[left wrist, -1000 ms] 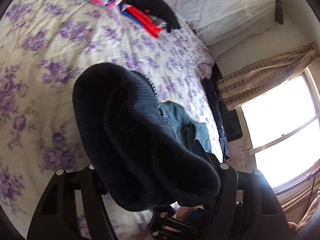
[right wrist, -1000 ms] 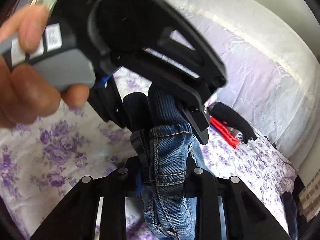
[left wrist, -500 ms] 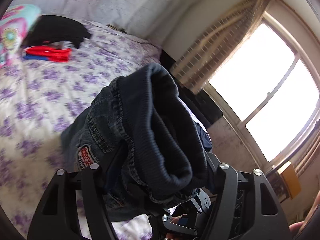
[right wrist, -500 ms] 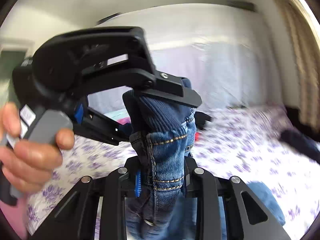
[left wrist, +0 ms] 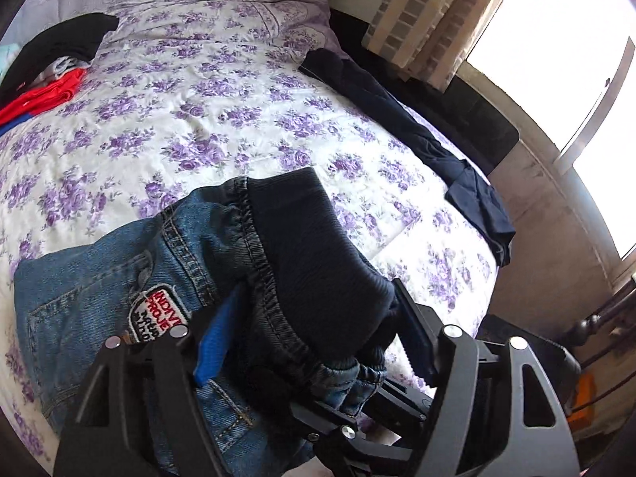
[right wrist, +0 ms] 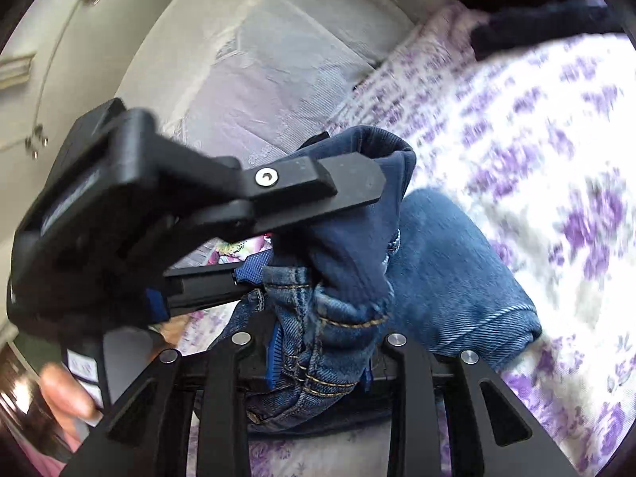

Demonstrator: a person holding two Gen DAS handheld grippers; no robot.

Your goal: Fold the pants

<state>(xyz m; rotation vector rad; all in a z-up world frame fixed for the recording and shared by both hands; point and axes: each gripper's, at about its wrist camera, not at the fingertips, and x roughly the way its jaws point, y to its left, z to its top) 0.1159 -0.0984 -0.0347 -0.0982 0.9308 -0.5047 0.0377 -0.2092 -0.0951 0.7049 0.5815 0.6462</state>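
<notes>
Bedroom: white bedspread printed with purple flowers (left wrist: 222,91), bright window with a checked curtain (left wrist: 429,12) to one side, a long dark navy garment (left wrist: 397,119) lying near the bed's edge, a red and black heap of clothes (left wrist: 47,63) at the far corner.

Small blue denim pants with a dark ribbed knit waistband (left wrist: 302,262) sit between both my tools, waist end bunched up off the bed, the leg part trailing down onto the bedspread. A stitched patch (left wrist: 159,314) shows on the seat.

My left gripper (left wrist: 314,342) has the ribbed band between its fingers; the jaws are opening, and the blue pad (left wrist: 216,342) looks to be standing off the cloth rather than pressing it. My right gripper (right wrist: 322,353) is closed narrow on the denim seam just below the band, cloth pinched firmly between the pads.

Handling: light, soft, fully limp, so it will sag wherever it is not held. The knit band is thick and stretchy, and gives good purchase. Denim is a bit stiffer and should hold a crease. Best holds are the two waistband corners, or the band and a hem (right wrist: 497,326), so the cloth hangs flat before it is laid down.
</notes>
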